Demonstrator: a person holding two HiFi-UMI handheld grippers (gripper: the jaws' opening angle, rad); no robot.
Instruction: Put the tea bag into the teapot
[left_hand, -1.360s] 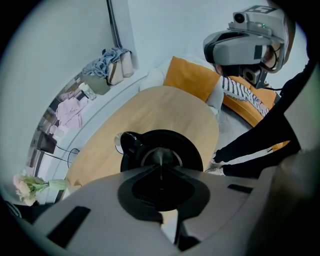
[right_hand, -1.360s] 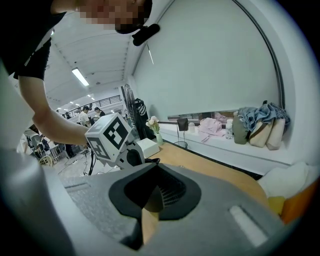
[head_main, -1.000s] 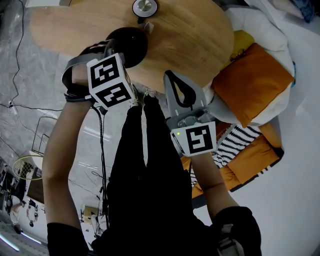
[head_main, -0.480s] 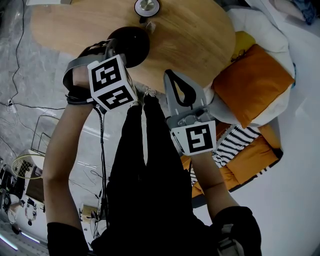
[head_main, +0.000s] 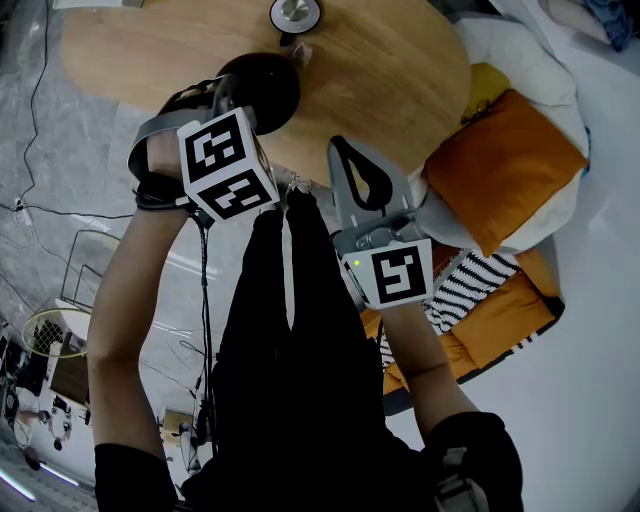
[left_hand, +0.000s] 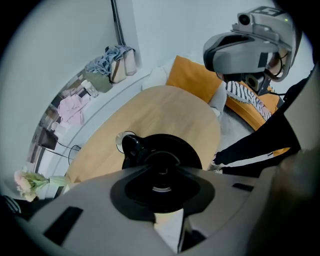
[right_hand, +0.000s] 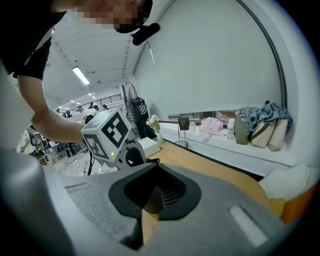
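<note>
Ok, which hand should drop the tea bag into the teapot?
Left. The left tongs hold a white tea bag right over the open black teapot; the right tongs sit shut and empty alongside.

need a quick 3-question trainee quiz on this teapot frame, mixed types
1. True or false: the teapot has its lid on.
2. The teapot stands on: A a wooden table; B a cushion; C the floor.
3. Fill in: the ___ claw hangs over the teapot.
Key: 1 false, the lid lies apart on the table. 2 A. 3 left; the left claw looks straight down into the pot.
</note>
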